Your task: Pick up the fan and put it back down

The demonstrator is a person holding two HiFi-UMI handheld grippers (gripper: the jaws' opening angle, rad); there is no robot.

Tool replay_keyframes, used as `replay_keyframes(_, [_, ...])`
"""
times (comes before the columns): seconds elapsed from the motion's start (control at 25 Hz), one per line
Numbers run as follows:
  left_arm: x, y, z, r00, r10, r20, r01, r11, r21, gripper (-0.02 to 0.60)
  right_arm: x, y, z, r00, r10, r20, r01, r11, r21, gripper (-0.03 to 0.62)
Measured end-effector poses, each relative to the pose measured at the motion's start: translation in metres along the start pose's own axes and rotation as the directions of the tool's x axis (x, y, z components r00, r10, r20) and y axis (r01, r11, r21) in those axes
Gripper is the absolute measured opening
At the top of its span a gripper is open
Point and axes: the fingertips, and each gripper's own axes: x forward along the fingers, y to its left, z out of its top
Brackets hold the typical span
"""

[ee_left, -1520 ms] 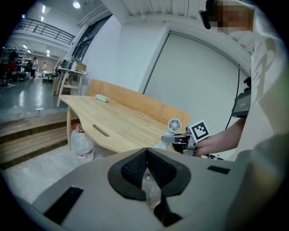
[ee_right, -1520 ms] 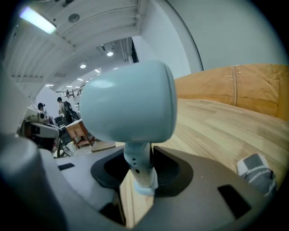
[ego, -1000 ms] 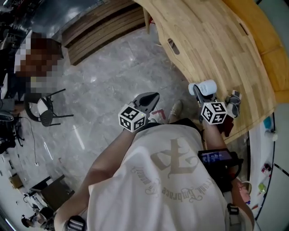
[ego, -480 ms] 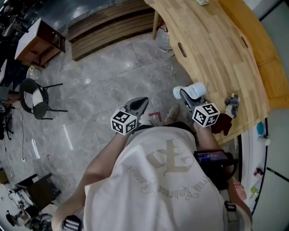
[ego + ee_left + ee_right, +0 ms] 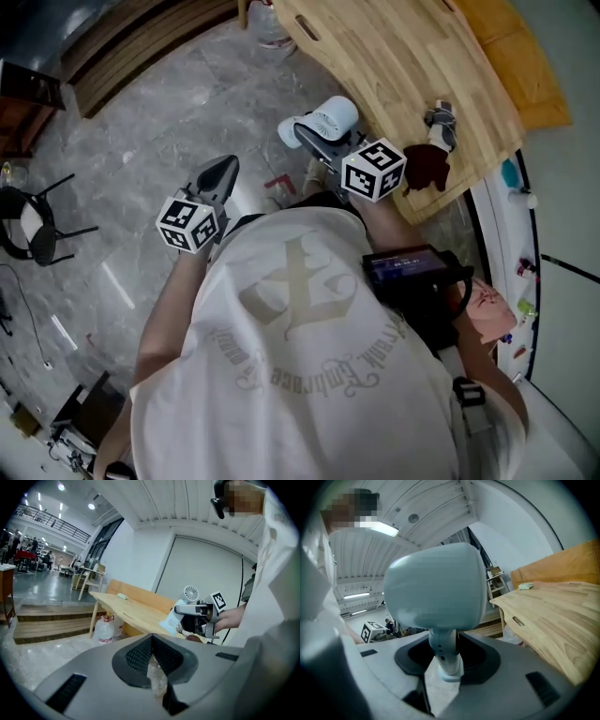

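Fan [image 5: 323, 120] sits off the worktop [image 5: 403, 56], over the floor just beside its edge in the head view, clamped in the right gripper [image 5: 314, 142]; the left gripper [image 5: 223, 173] is well apart. Left gripper view: its jaws are together, with nothing between them. Right gripper view: the jaws pinch the fan's stem [image 5: 445, 656], and the fan's head is just above them.

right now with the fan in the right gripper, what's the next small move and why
Probably swing the right gripper over the wooden table and lower it: it grips the white fan by its stem, off the table edge, above the floor.
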Motion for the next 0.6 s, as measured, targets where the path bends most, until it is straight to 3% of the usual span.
replay_keyframes(0.6, [0.013,-0.007,-0.021,1.0,-0.009,-0.025,0.009,1.0,-0.004,0.011,-0.012,0.011,-0.015,0.999,0.035,0.02,-0.035,0.999,0.007,0.153])
